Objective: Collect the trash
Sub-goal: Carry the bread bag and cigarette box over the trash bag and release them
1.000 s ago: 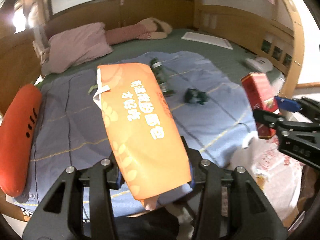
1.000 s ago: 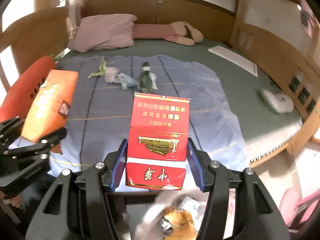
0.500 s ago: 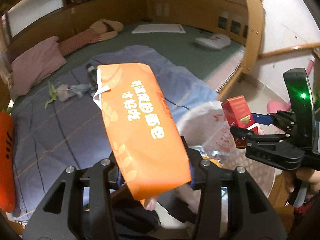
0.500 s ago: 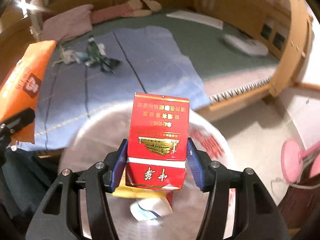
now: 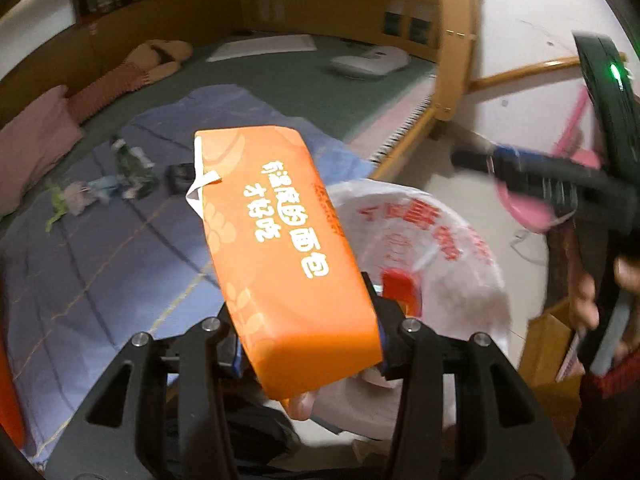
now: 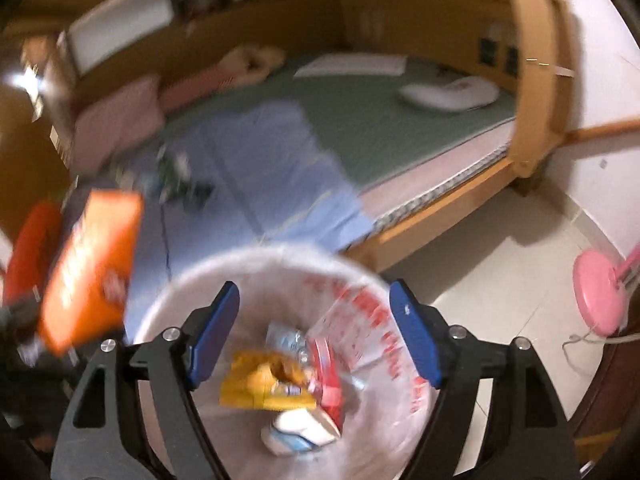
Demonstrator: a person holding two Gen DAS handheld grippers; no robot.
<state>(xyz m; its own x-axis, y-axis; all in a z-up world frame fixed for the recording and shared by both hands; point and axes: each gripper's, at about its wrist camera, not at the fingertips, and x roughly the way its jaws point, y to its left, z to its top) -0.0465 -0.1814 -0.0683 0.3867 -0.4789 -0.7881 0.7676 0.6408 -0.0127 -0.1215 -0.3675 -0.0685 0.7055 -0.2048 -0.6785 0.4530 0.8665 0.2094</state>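
My left gripper [image 5: 308, 344] is shut on an orange bread wrapper [image 5: 276, 240] and holds it beside the white trash bag [image 5: 440, 248]; the wrapper also shows in the right wrist view [image 6: 92, 272]. My right gripper [image 6: 316, 332] is open and empty above the white trash bag [image 6: 360, 300]. The red cigarette box [image 6: 326, 376] lies inside the bag with a yellow wrapper [image 6: 264, 384]. It shows through the bag in the left wrist view [image 5: 400, 292]. More trash [image 5: 132, 168] lies on the blue blanket [image 5: 100, 248].
A wooden bed frame [image 6: 440, 216] borders the tiled floor. A pink fan base [image 6: 598, 296] stands at the right. A pink pillow [image 5: 32, 140] and an orange carrot cushion [image 6: 28, 252] lie on the bed. A white device [image 6: 448, 92] rests on the green mattress.
My right gripper opened and the red cigarette box dropped into the trash bag. My left gripper moved with the orange wrapper closer to the bag.
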